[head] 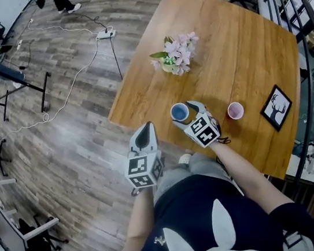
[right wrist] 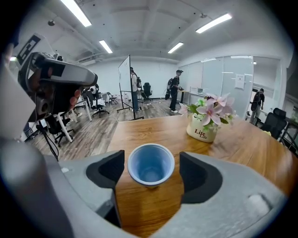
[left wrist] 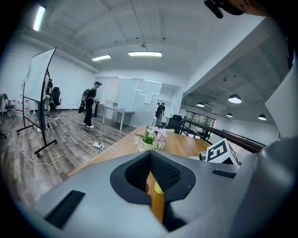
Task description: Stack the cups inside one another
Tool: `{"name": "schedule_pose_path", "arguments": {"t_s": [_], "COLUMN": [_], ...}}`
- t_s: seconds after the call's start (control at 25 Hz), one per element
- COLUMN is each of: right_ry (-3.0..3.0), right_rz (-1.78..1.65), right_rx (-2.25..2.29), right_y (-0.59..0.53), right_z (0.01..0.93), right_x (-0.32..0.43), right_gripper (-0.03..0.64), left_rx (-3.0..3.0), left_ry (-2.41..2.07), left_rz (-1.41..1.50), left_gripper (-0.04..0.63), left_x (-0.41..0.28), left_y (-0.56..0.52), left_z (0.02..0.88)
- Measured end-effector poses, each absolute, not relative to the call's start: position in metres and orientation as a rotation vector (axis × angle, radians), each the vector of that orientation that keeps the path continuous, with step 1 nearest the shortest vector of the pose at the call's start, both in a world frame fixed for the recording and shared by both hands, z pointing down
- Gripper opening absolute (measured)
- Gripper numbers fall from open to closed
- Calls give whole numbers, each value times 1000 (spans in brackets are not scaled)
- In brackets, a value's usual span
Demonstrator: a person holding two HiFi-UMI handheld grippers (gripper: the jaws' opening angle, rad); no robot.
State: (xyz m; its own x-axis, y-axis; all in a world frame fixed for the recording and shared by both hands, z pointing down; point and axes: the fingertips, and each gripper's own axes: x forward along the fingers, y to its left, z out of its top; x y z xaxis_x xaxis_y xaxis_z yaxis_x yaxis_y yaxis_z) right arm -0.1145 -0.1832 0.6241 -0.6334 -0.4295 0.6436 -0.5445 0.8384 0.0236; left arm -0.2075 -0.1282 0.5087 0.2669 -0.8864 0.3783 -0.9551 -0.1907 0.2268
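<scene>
A blue cup stands upright near the front edge of the wooden table. My right gripper is open, with one jaw on each side of the cup. In the right gripper view the blue cup stands between the dark pads of the right gripper with a small gap on each side. A pink cup stands alone to the right. My left gripper hangs shut off the table's near edge, over the floor, with nothing in it. In its own view the left gripper has its jaws meeting.
A pot of pink flowers stands further back on the table, and in the right gripper view the flower pot is behind the cup. A black picture frame lies at the right edge. Cables and stands cover the floor on the left.
</scene>
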Motion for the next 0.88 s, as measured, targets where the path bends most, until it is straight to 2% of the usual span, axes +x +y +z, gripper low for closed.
{"name": "schedule_pose_path", "arguments": {"t_s": [0.6,0.88], "right_ry": [-2517,-2514], "right_rz": [205,176], "right_rx": [932,1054], "right_y": [-195,-184], "right_z": [545,523], "right_x": [-87,-43], "right_gripper": [368,368], "left_rx": [2222,2260], "left_ry": [-1592,-1542], "left_rz": [219,229], "left_gripper": [9,9], "left_x": [-180,-162], "left_y": [-151,-160], "left_z": [500,497]}}
